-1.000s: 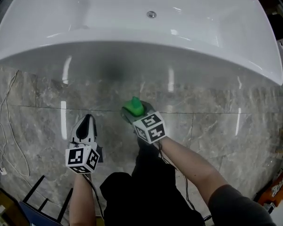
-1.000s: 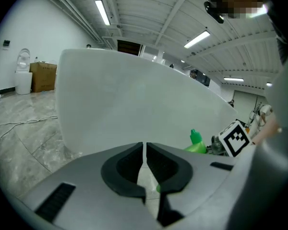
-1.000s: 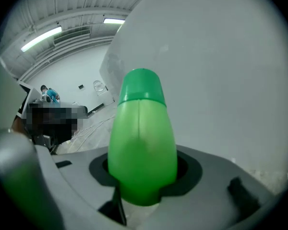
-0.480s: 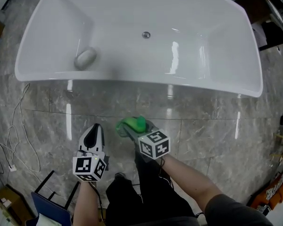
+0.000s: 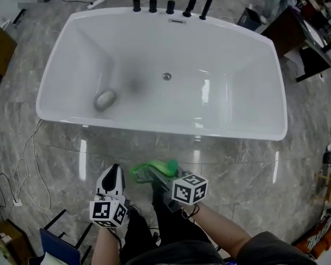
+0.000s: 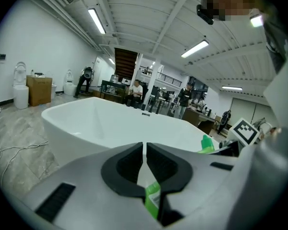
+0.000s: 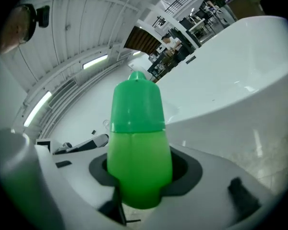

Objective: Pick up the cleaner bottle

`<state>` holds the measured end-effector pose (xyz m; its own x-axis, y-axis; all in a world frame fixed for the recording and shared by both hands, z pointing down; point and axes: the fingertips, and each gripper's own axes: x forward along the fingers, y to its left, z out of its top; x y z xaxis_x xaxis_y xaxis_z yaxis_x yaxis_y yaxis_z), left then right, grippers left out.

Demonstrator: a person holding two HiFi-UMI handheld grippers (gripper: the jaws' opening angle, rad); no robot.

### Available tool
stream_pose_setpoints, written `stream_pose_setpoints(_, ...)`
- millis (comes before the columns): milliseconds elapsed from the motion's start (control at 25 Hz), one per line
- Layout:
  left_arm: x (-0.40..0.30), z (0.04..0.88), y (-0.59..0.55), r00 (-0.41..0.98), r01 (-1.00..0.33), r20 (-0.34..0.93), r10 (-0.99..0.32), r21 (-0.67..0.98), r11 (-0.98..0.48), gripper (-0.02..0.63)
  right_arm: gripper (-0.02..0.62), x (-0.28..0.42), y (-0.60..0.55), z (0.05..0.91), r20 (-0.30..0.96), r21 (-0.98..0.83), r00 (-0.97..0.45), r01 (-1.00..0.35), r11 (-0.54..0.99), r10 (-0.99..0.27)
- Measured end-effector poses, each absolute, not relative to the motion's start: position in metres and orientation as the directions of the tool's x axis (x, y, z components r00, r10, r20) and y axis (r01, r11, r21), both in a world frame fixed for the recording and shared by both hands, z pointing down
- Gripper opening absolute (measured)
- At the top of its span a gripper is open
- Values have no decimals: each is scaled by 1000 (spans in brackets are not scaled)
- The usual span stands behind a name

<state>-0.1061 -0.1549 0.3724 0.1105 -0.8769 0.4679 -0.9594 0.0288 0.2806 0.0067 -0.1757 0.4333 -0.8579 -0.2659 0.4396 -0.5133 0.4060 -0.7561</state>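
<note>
The green cleaner bottle (image 5: 153, 169) is held up off the floor in my right gripper (image 5: 154, 173), whose jaws are shut on its body. In the right gripper view the cleaner bottle (image 7: 137, 143) fills the middle, cap pointing away, wedged between the dark pads. My left gripper (image 5: 113, 176) hangs just left of it, jaws shut with nothing between them. In the left gripper view the left gripper (image 6: 144, 150) shows only a thin slit between its pads, and the bottle's cap (image 6: 207, 144) peeks in at the right.
A white bathtub (image 5: 60, 70) lies ahead, with black taps (image 5: 170, 6) on its far rim, a drain (image 5: 166, 77) and a grey lump (image 5: 105, 99) inside. White cables (image 5: 19, 175) trail on the marble floor at left. A blue-topped stand (image 5: 58, 246) sits at lower left.
Both grippers have risen, the right one carrying the bottle, which now lies more sideways. The view has pulled back, so the whole tub and its taps show.
</note>
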Motion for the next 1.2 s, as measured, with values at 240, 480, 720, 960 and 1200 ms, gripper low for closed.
stream_pose_setpoints(240, -101, 326, -155, 104, -959, 420, -901, 281, 21, 32, 190, 19, -176, 380, 385, -806, -875, -473, 355, -294)
stream_pose_setpoints(480, -102, 287, -140, 111, -962, 383, -917, 272, -3, 32, 190, 28, -167, 329, 292, -872, -888, -400, 282, -355)
stream_pose_setpoints(720, -101, 259, -109, 127, -968, 334, -934, 248, -43, 32, 190, 37, -140, 298, 251, -881, -876, -383, 277, -413)
stream_pose_setpoints(960, -91, 240, -54, 165, -964, 302, -939, 253, -88, 32, 190, 46, -82, 282, 245, -892, -848, -387, 233, -471)
stream_pose_setpoints(1200, -84, 231, 17, 204, -958, 288, -935, 254, -131, 32, 190, 52, -16, 272, 232, -895, -819, -391, 214, -524)
